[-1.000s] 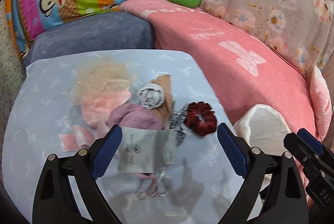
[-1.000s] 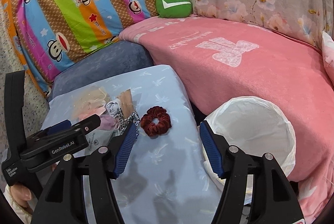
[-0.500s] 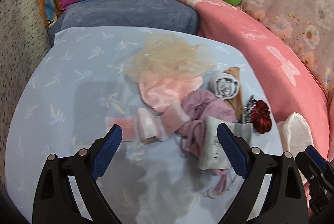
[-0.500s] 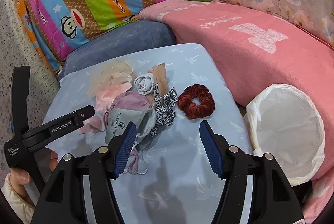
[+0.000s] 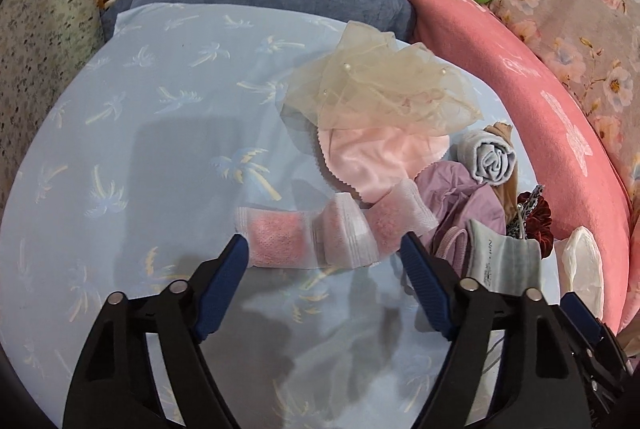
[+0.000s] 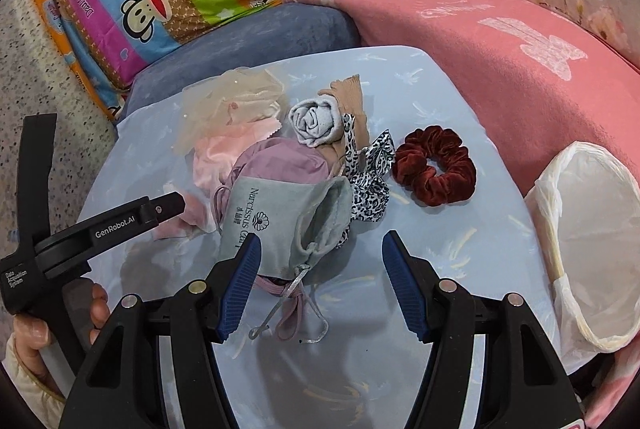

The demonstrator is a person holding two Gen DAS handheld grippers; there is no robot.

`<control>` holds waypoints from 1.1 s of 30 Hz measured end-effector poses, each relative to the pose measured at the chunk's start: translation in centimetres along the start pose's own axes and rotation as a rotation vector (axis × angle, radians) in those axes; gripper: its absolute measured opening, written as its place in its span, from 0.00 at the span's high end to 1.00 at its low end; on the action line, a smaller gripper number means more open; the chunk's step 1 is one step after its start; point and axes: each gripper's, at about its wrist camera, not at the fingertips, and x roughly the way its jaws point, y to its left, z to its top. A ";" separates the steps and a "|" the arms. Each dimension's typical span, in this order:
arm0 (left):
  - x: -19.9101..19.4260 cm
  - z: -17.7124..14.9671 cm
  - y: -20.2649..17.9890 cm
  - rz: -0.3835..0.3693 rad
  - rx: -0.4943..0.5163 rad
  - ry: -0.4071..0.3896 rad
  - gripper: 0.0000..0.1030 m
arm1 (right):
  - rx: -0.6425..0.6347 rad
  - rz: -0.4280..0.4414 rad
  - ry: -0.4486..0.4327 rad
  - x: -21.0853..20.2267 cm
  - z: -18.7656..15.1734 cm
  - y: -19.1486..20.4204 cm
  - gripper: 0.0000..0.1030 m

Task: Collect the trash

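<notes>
- The left hand-held gripper (image 5: pixel 324 249) points down at a surface (image 5: pixel 160 133) with a light blue cloth that has little palm trees on it.
- Its jaws are closing. A pink and white wrapper strip (image 5: pixel 332 229) lies between its blue fingertips (image 5: pixel 236 253), but the tips are not pressing on it.
- The strip lies flat on the blue cloth, at the near edge of a pile of soft things.
- Behind the strip is a pale pink cloth (image 5: pixel 376 157), and a see-through cream net (image 5: pixel 380 89) lies partly on top of that.
- To the right of the pink cloth is a rolled-up grey sock (image 5: pixel 490 159) and a purple bag (image 5: pixel 464 197).
- The right hand-held gripper (image 6: pixel 320 261) has its jaws partly apart and holds nothing.
- Between its fingertips is the bottom of a grey pouch (image 6: pixel 280 225) with words on it. The left blue tip sits right at the pouch's edge, and I cannot tell if it touches.
- Thin strings (image 6: pixel 288 313) from the pile trail onto the cloth.
- A dark red scrunchie (image 6: pixel 436 169) lies by itself on the blue cloth, just beside a black and white spotted ribbon (image 6: pixel 372 177).
- A bin with a white bag (image 6: pixel 592 241) stands at the right edge of the surface, next to a pink blanket (image 6: pixel 500 41).
- A person's hand (image 6: pixel 32 337) holds the left tool's handle at the lower left.
</notes>
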 end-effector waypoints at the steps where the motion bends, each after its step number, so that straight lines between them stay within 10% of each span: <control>1: 0.1 0.0 0.1 -0.004 -0.004 0.003 0.35 | 0.002 0.000 0.006 0.3 0.0 0.0 0.42; 13: 0.3 -0.3 -0.2 -0.055 0.019 0.033 0.87 | -0.009 0.051 0.050 1.7 -0.4 0.6 0.89; 33: -6.9 0.9 -6.8 -0.139 0.147 -0.114 0.91 | 0.052 0.059 -0.163 -7.7 2.7 -2.6 0.92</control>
